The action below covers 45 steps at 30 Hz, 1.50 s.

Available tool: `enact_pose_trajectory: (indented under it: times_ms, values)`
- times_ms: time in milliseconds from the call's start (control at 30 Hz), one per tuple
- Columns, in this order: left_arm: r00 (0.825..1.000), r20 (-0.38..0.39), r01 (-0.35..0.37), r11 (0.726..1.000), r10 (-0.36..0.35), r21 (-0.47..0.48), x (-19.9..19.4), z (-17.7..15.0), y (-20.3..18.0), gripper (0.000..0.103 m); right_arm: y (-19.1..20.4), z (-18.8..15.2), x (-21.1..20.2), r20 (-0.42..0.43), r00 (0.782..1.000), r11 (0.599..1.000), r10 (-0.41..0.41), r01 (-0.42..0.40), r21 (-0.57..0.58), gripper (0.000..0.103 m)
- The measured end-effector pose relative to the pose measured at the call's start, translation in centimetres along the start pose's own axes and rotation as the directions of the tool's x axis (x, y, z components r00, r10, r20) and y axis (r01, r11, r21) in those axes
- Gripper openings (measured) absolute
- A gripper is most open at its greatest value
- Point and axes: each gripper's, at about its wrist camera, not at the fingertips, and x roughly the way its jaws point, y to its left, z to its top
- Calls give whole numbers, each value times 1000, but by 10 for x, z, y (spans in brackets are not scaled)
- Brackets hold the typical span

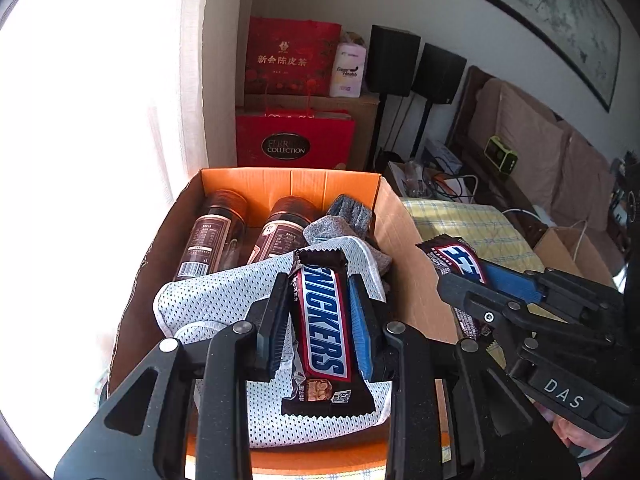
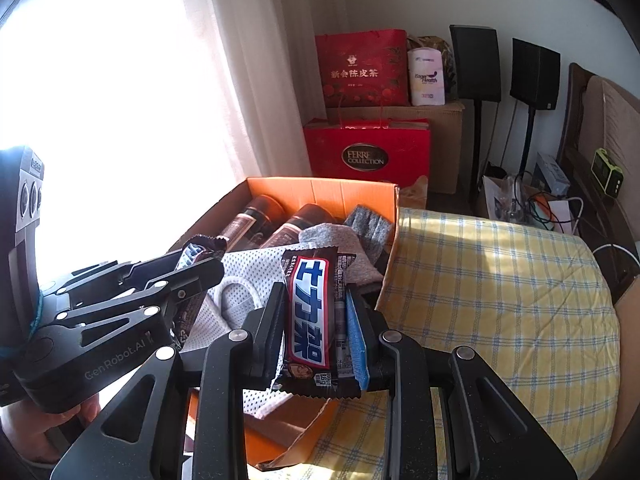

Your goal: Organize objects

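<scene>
My left gripper [image 1: 320, 284] is shut on a brown Snickers bar [image 1: 326, 328], held lengthwise over the orange cardboard box [image 1: 292, 184]. My right gripper [image 2: 316, 300] is shut on a second Snickers bar [image 2: 310, 316] with Chinese lettering, just above the box's near right corner. In the left wrist view the right gripper [image 1: 464, 280] and its bar [image 1: 460, 260] hang over the box's right wall. The left gripper [image 2: 200, 264] shows at the left in the right wrist view. Inside the box lie two dark jars [image 1: 216, 236], a white mesh cloth [image 1: 208, 300] and grey socks [image 1: 348, 216].
The box sits on a yellow checked cloth [image 2: 500, 280]. Behind it stand red gift bags [image 1: 294, 140], a carton, a white roll and two black speakers [image 1: 416, 64]. A curtained bright window is at the left. A sofa, cables and a green clock [image 1: 500, 152] are at the right.
</scene>
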Motion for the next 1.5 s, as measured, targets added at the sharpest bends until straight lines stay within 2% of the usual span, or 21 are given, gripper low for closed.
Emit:
enact_pose_trajectory:
  times_ms: [300, 400, 467, 533, 667, 767, 867, 933, 1033, 1167, 1300, 1367, 1467, 1500]
  values:
    - [999, -35, -26, 999, 25, -23, 7, -13, 25, 26, 17, -13, 32, -52, 998, 999, 43, -43, -2, 28]
    - [999, -42, -23, 999, 21, -37, 8, -15, 30, 28, 21, -15, 40, -68, 996, 999, 52, -52, -8, 32]
    - [999, -40, -28, 999, 26, -44, 8, -16, 32, 36, 22, -16, 42, -72, 997, 999, 42, -44, -13, 34]
    - [999, -32, -27, 998, 25, -64, 6, -17, 36, 53, 22, -17, 41, -66, 997, 999, 42, -43, -9, 39]
    - [1000, -4, -19, 995, 19, -99, 0, -16, 43, 62, 17, -14, 32, -41, 998, 999, 41, -41, 6, 42]
    - [1000, 3, -27, 995, 28, -93, -1, -15, 43, 65, 11, -10, 19, -11, 1000, 1000, 25, -25, 13, 49]
    - [999, 23, -38, 995, 40, -95, -4, -14, 41, 75, 5, -7, 8, 15, 1000, 1000, -13, 13, 9, 56]
    - [998, 38, -42, 995, 46, -96, -8, -14, 39, 81, 2, -6, 1, 29, 999, 999, -42, 41, 6, 66]
    - [998, 52, -38, 995, 43, -89, -11, -13, 36, 86, -4, -6, -7, 49, 994, 996, -93, 93, 1, 74]
    - [997, 57, -39, 997, 43, -73, -12, -12, 30, 89, -15, -7, -13, 55, 990, 992, -130, 129, 19, 78]
    - [996, 73, -35, 997, 40, -70, -14, -11, 26, 100, -27, -9, -20, 60, 985, 986, -163, 161, 40, 81]
    - [996, 77, -27, 997, 32, -71, -14, -10, 23, 101, -32, -10, -24, 64, 981, 983, -183, 180, 46, 85]
    - [997, 78, -18, 998, 23, -61, -13, -8, 17, 103, -43, -11, -33, 73, 977, 978, -202, 197, 70, 96]
    - [997, 77, -15, 998, 20, -57, -13, -8, 15, 103, -47, -11, -36, 76, 976, 977, -203, 196, 81, 103]
